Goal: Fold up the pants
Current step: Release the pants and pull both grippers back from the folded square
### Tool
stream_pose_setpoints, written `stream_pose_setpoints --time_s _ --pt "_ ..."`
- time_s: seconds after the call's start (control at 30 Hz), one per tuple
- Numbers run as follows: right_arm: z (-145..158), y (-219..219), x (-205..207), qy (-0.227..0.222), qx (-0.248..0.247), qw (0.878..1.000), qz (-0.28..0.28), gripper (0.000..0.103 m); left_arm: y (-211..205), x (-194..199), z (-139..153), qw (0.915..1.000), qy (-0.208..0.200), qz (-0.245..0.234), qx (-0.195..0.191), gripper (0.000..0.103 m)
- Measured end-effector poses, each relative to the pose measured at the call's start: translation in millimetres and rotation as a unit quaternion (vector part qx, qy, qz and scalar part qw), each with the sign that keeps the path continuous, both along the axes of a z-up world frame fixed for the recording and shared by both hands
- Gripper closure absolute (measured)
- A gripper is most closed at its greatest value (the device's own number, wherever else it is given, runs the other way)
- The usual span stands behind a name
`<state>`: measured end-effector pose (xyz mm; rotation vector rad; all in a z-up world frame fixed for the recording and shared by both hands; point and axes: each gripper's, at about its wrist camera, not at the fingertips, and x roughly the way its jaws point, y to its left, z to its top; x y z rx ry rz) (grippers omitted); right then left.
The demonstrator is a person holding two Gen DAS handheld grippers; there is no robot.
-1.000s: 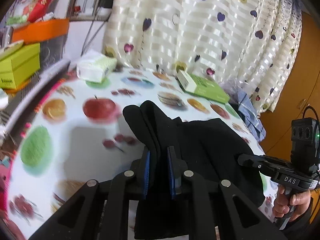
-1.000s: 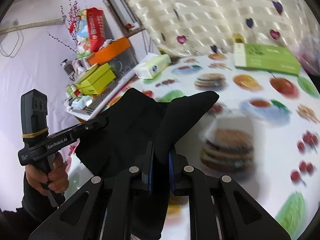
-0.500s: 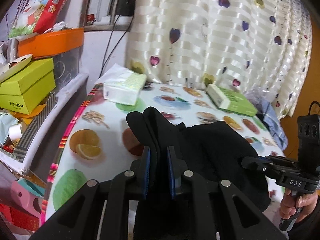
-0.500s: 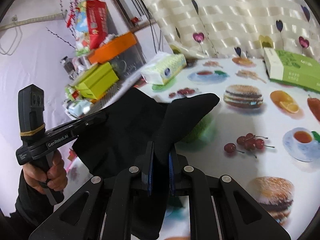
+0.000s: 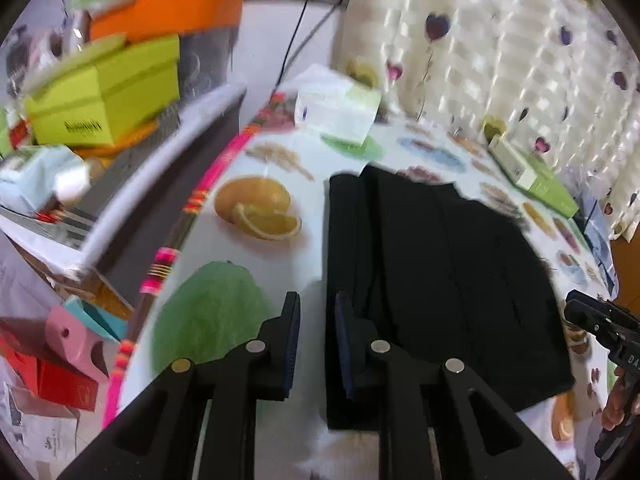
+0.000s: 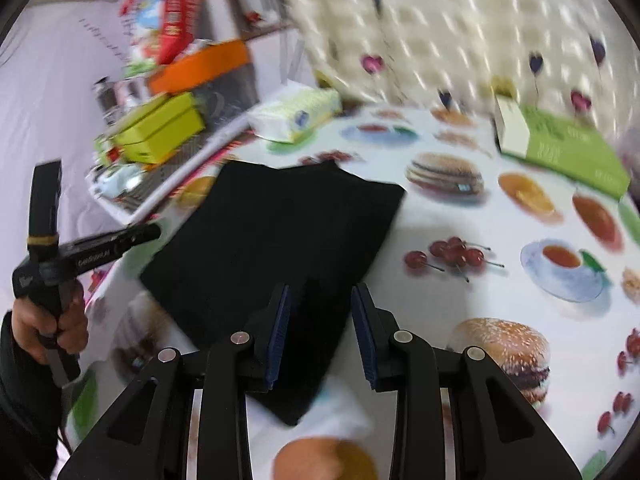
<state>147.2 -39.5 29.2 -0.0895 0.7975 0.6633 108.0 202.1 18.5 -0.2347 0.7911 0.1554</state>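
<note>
The black pants (image 5: 432, 280) lie folded and flat on the worktop (image 5: 280, 168), which wears a cloth printed with fruits, burgers and cups. They make a dark rectangle in front of both tongs.

The left tongs (image 5: 317, 336) stand apart, with a clear gap between the two blue pads, and nothing is held in this gap. The near left corner of the pants lies just ahead of the right finger of these tongs; the cloth seems to pass under this finger, but I cannot tell if it touches. To the left of the left tongs the printed orange and the green fruit are seen on the bare cloth. Far ahead of them, near the curtain (image 5: 500, 48), rests a pack of tissues (image 5: 340, 108), and ahead to the right a green box (image 5: 532, 176).

The right tongs (image 6: 322, 332) are also apart, wider than the left ones. The near right corner of the pants lies between their fingers and below them, not gripped. To the right of these tongs are the printed burger, the cherries and the tea cup. The other tool is seen at the left edge of the right wrist view, held by a hand (image 6: 44, 328) beside the left edge of the pants.

Left of the worktop, a shelf carries yellow-green boxes (image 5: 108, 92) and an orange box (image 5: 168, 12). Both views are a little blurred.
</note>
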Motion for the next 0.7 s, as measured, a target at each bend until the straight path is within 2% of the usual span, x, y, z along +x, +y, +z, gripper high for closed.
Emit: stream_pose_setpoints --time_s 0.1,0.17,0.23,0.27,0.33,0.43,0.6,0.67,0.7 --pt "-1 9 -22 -0.021 -0.010 0.999 0.028 0.070 -16 -23 15 0.9993 -0.031 -0.021 0.000 0.083" --pt "-16 20 -27 -0.015 -0.039 0.998 0.041 0.070 -30 -31 18 0.9983 -0.041 -0.041 0.000 0.083" --pt "-31 28 -24 -0.009 -0.066 0.997 0.044 0.070 -42 -29 12 0.9978 -0.033 -0.058 -0.001 0.083" --pt "-34 29 -24 -0.013 -0.064 0.997 0.044 0.070 -47 -26 6 0.9978 -0.023 -0.063 0.001 0.083" --pt "-32 25 -21 -0.003 -0.052 0.998 0.036 0.070 -53 -20 -6 0.9983 -0.006 -0.055 0.019 0.083" --pt "-23 18 -27 0.003 -0.049 0.998 0.029 0.070 -61 -25 -2 0.9978 -0.011 -0.049 0.043 0.083" --pt "-11 8 -60 -0.018 -0.045 0.998 0.037 0.070 -73 -52 13 0.9978 -0.028 -0.039 0.047 0.083" --pt "-9 5 -75 -0.023 -0.047 0.998 0.042 0.067 -80 -64 16 0.9980 -0.029 -0.033 0.044 0.083" --pt "-8 4 -83 -0.028 -0.048 0.997 0.045 0.062 -84 -69 17 0.9982 -0.028 -0.030 0.045 0.083"
